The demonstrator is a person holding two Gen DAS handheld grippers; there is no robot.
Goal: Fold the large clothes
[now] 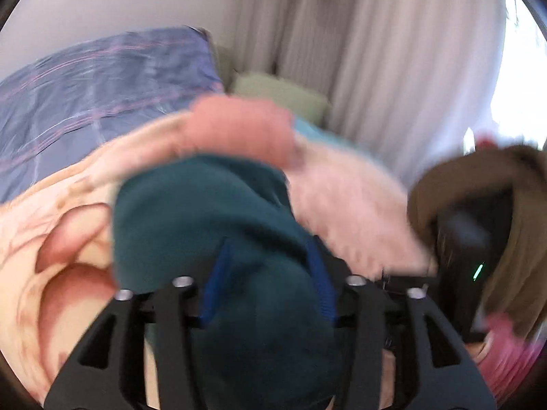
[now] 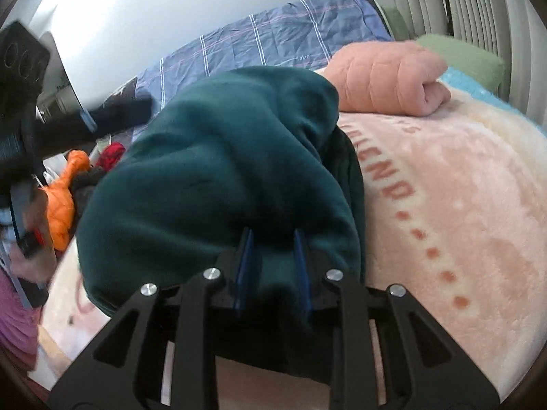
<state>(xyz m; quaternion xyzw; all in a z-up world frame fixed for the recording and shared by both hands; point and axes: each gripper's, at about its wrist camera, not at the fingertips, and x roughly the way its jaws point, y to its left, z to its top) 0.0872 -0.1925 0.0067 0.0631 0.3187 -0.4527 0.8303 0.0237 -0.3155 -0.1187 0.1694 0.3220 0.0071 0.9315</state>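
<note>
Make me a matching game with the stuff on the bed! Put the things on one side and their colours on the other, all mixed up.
Things:
1. the big garment between the right gripper fingers
2. the rolled-up quilt
3. the puffy jacket at the left edge of the right wrist view
4. the sheet along the wall

Colours:
A. orange
B. blue with thin stripes
C. dark teal green
D. salmon pink

Right pairs: 1-C, 2-D, 3-A, 4-B
</note>
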